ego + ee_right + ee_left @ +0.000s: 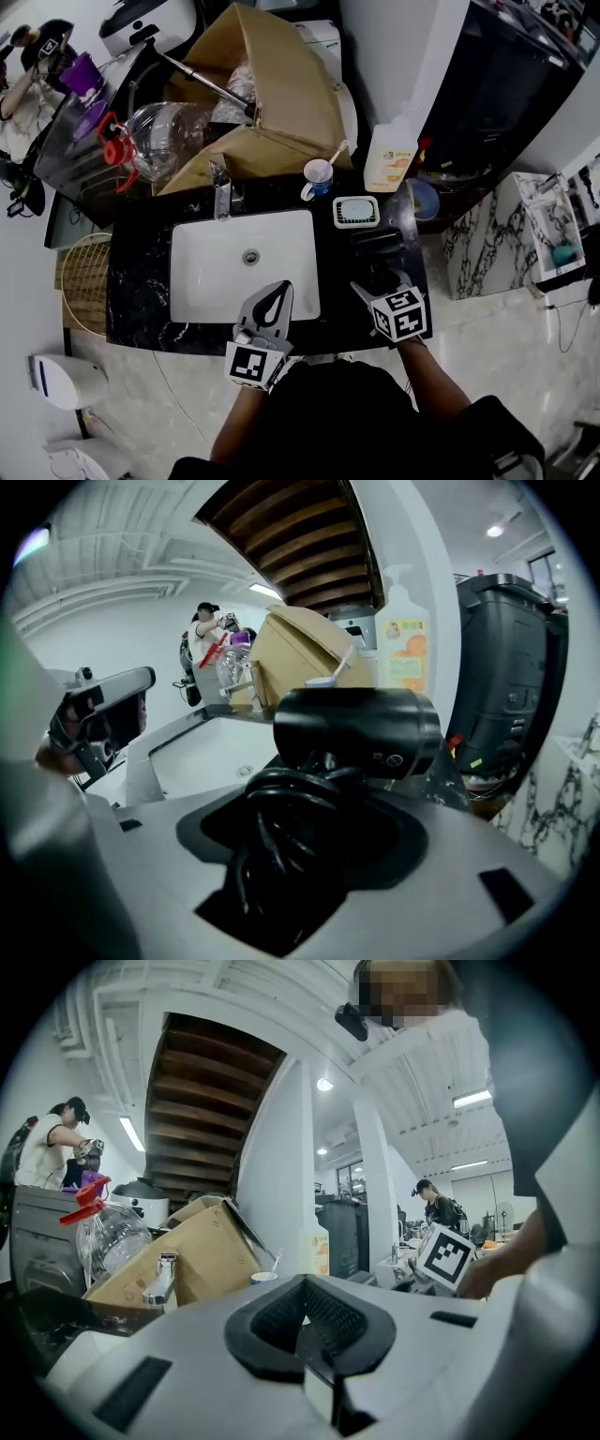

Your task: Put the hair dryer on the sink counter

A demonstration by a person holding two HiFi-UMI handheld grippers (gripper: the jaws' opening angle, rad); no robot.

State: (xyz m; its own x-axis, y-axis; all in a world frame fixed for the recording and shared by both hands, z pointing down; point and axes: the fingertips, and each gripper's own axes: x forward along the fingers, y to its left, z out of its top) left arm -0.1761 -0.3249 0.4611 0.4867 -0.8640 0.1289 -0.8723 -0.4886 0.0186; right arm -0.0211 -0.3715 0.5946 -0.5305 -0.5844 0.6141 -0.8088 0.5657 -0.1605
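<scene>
The black hair dryer (379, 249) hangs over the dark sink counter (141, 281), right of the white basin (246, 267); I cannot tell if it touches the stone. My right gripper (375, 284) is shut on its handle, which has the black cord wound around it. In the right gripper view the dryer's barrel (356, 728) lies crosswise above the coiled cord (281, 803), which fills the right gripper (309, 832). My left gripper (278, 292) hovers at the basin's front edge, shut and holding nothing. In its own view the left gripper (302, 1286) shows dark pads meeting.
Behind the basin stand a faucet (221, 192), a cup with a toothbrush (318, 178), a white soap dish (356, 212) and a lotion bottle (389, 157). A cardboard box (281, 94) and a large clear water jug (169, 131) crowd the back. A wicker basket (84, 281) sits left of the counter.
</scene>
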